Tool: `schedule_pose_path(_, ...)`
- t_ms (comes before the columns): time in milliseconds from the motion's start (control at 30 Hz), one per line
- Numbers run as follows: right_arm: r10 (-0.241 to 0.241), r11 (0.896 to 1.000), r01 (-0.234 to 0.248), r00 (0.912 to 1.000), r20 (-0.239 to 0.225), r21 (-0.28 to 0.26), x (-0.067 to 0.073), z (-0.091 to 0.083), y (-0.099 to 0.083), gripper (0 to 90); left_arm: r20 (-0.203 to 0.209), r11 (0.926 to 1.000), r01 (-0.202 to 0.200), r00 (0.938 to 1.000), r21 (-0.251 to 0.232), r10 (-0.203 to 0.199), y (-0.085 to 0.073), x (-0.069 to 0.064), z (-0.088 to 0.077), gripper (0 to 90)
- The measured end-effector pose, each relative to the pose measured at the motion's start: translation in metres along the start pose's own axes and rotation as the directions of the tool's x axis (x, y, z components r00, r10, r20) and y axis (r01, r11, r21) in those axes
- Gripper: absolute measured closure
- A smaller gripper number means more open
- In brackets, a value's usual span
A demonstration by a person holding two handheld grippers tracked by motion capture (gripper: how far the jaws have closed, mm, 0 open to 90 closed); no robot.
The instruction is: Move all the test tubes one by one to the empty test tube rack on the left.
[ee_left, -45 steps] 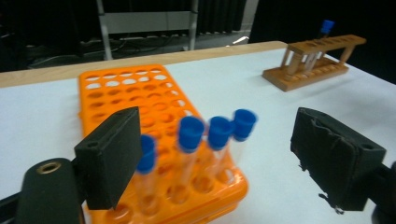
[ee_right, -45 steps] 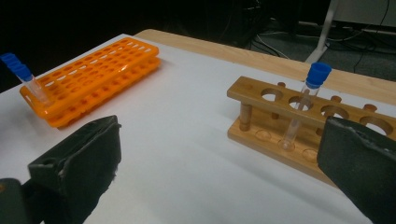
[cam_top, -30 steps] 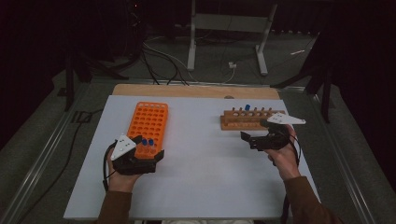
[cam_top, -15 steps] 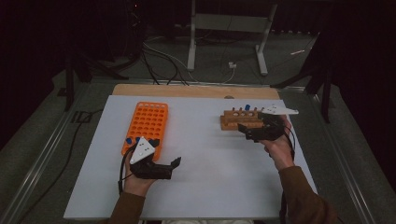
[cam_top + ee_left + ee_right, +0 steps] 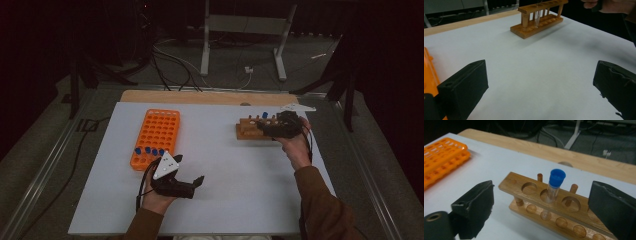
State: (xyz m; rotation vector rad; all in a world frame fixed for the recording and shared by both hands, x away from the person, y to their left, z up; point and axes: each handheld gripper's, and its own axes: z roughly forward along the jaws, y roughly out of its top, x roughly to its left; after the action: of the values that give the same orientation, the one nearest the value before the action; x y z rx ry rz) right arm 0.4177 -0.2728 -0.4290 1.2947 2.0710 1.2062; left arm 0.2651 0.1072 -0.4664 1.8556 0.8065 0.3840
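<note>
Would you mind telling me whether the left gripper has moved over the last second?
Yes. The left gripper has drawn back from the near end of the orange rack, toward the person and rightward, over the bare white table.

The tube rack [image 5: 554, 205] is of wood, varnished to a soft sheen, with the grain visible. The tube [image 5: 554, 185] in it looks like clear plastic or glass — I cannot tell which — under a smooth blue plastic cap. The other rack [image 5: 156, 136] is bright orange plastic, slightly glossy. The white table top [image 5: 544, 72] is matt and smooth, edged with pale wood. The gripper jaws look matt black — a little rough.
</note>
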Motion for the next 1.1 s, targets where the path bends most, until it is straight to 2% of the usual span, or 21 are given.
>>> schedule_pose_path(67,0.004,1.0,-0.005,1.0,0.007,0.017,-0.004,0.006,0.0,10.9,0.005,1.0,0.003,1.0,0.0,-0.003,-0.001,-0.001,0.001,0.8)
schedule_pose_path(167,0.038,0.999,-0.038,0.9992,0.015,0.007,-0.009,0.014,0.0,18.1,0.01,1.0,0.005,0.9999,-0.001,-0.005,-0.002,-0.001,0.003,0.8)
schedule_pose_path(233,0.054,0.999,-0.054,0.9984,0.012,0.006,-0.011,0.019,0.0,30.1,0.011,1.0,0.006,0.9999,-0.001,-0.006,-0.003,-0.002,0.004,0.8)
schedule_pose_path(400,0.036,0.999,-0.037,0.9991,0.022,0.011,-0.012,0.03,-0.004,54.8,0.012,1.0,0.007,0.9999,0.005,-0.007,-0.005,-0.002,0.005,0.8)
schedule_pose_path(500,0.025,0.999,-0.026,0.9993,0.027,0.027,-0.011,0.036,-0.008,63.4,0.01,0.9999,0.009,0.9999,0.007,-0.009,-0.005,-0.001,0.005,0.8)
schedule_pose_path(567,0.013,1.0,-0.013,0.9994,0.031,0.019,-0.01,0.038,-0.009,70.2,0.008,0.9999,0.009,0.9999,0.005,-0.009,-0.005,-0.001,0.004,0.8)
schedule_pose_path(767,-0.041,0.999,0.04,0.9968,0.069,0.02,-0.001,0.04,-0.009,76.2,0.008,0.9999,0.013,0.9999,0.007,-0.014,-0.006,-0.001,0.005,0.8)
schedule_pose_path(1100,-0.046,0.999,0.045,0.9948,0.091,0.016,0.001,0.04,-0.009,76.9,0.01,0.9998,0.014,0.9998,0.014,-0.014,-0.007,-0.001,0.006,0.8)
